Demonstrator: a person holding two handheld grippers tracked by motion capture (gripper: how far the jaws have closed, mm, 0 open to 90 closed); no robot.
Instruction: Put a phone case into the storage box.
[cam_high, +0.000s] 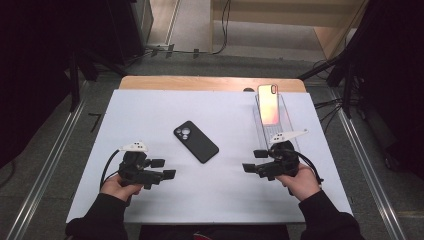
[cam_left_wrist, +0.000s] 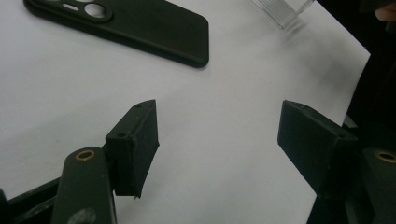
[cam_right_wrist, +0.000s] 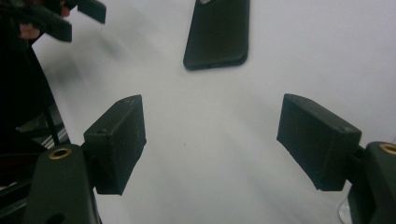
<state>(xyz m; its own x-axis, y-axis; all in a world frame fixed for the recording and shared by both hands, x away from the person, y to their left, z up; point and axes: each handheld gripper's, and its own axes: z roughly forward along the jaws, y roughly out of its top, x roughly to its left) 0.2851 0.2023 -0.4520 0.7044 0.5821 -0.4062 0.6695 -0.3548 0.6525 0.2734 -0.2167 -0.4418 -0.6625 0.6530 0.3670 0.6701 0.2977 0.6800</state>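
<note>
A black phone case (cam_high: 196, 141) lies camera-holes up on the white sheet (cam_high: 150, 110) near the middle of the table; it also appears as the black case (cam_left_wrist: 126, 25) in the left gripper view and the black case (cam_right_wrist: 218, 33) in the right gripper view. A phone (cam_high: 269, 104) with a pinkish shiny back rests on a clear stand (cam_high: 285, 117) at the back right. My left gripper (cam_high: 163, 168) is open at the front left, empty. My right gripper (cam_high: 254, 161) is open at the front right, empty, pointing toward the case. Both sets of jaws stand wide apart over bare sheet.
The clear stand's corner (cam_left_wrist: 282, 8) shows in the left gripper view. The wooden table edge (cam_high: 210, 83) runs along the back. Metal rails (cam_high: 45, 165) flank the table on the floor. Dark equipment and cables stand behind.
</note>
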